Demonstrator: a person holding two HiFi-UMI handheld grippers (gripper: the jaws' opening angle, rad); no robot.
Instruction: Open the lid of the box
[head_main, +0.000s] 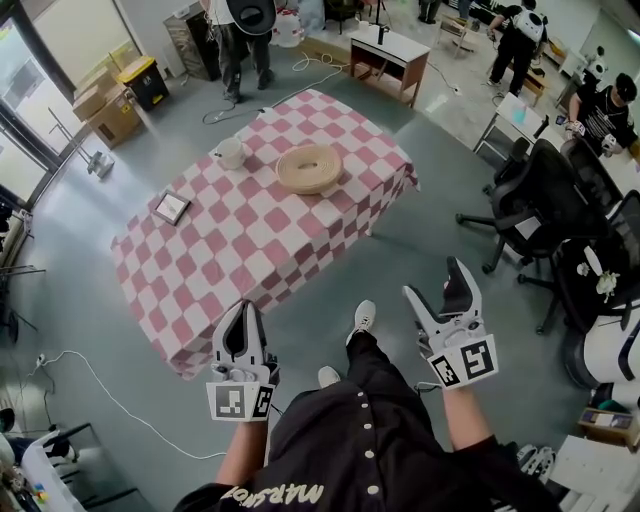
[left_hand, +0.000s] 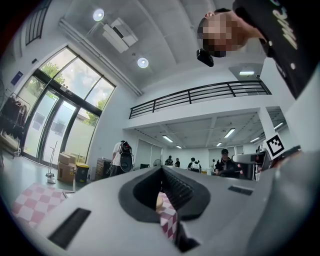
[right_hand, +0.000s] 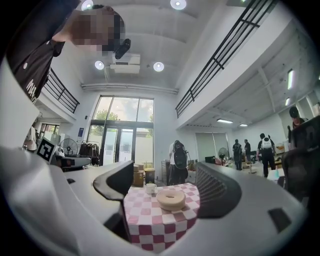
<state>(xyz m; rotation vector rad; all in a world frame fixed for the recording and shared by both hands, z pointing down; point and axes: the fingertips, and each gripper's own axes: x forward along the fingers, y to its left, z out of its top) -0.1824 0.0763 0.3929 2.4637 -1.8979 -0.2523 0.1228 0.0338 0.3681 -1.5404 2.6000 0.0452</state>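
A round beige box (head_main: 309, 168) with its lid on sits toward the far end of a table in a red-and-white checked cloth (head_main: 250, 250). Both grippers hang in the air in front of the person's body, well short of the table's near edge. My left gripper (head_main: 240, 306) has its jaws together with nothing in them. My right gripper (head_main: 437, 280) stands open and empty. In the right gripper view the box (right_hand: 171, 199) shows far off between the spread jaws of the right gripper (right_hand: 164, 172). In the left gripper view, the left gripper (left_hand: 161, 170) leaves only a sliver of cloth visible.
On the cloth, a white cup (head_main: 230, 152) stands left of the box and a small framed square (head_main: 172, 208) lies near the left edge. Black office chairs (head_main: 540, 200) crowd the right side. A wooden desk (head_main: 388, 55), cardboard boxes (head_main: 105, 105) and people stand beyond. A white cable (head_main: 100, 390) trails on the floor.
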